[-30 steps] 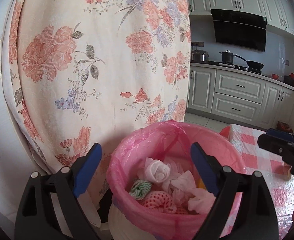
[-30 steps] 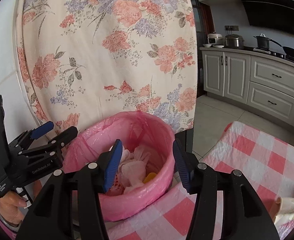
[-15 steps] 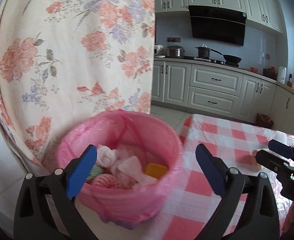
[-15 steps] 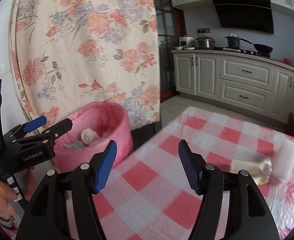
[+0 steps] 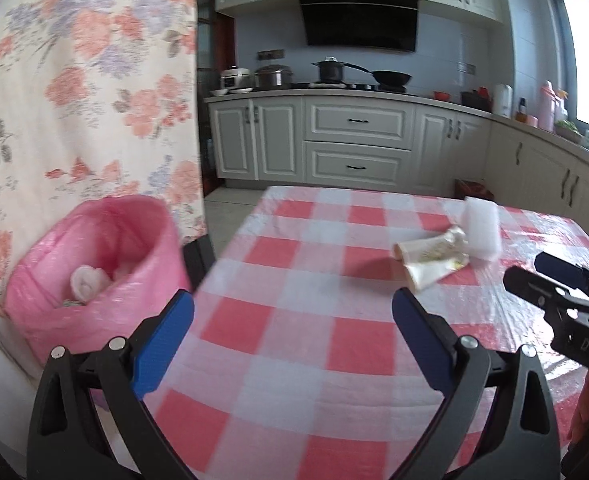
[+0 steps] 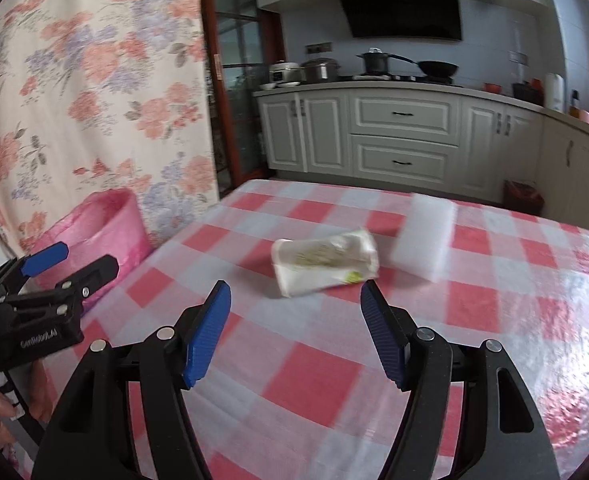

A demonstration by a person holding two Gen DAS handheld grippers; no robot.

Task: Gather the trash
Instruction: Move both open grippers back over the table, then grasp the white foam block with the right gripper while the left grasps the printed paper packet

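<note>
A home kitchen with a dining area. Along the far wall run pale panelled cabinets (image 6: 402, 136) under a worktop, with a black extractor hood (image 6: 400, 4) above a hob carrying a pot (image 6: 374, 62) and a frying pan (image 6: 438, 67). A rice cooker (image 6: 284, 72) stands beside them. In front, a table with a red-and-white checked cloth (image 6: 322, 368); at left hangs a floral curtain (image 6: 90, 88).

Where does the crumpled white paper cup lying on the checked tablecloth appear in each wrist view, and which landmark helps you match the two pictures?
Left wrist view: crumpled paper cup lies right of centre, beyond the gripper's right finger.
Right wrist view: it lies at centre, just beyond the open gripper.
Shared landmark: the white foam block lies close beside the cup on its right in both views.
</note>
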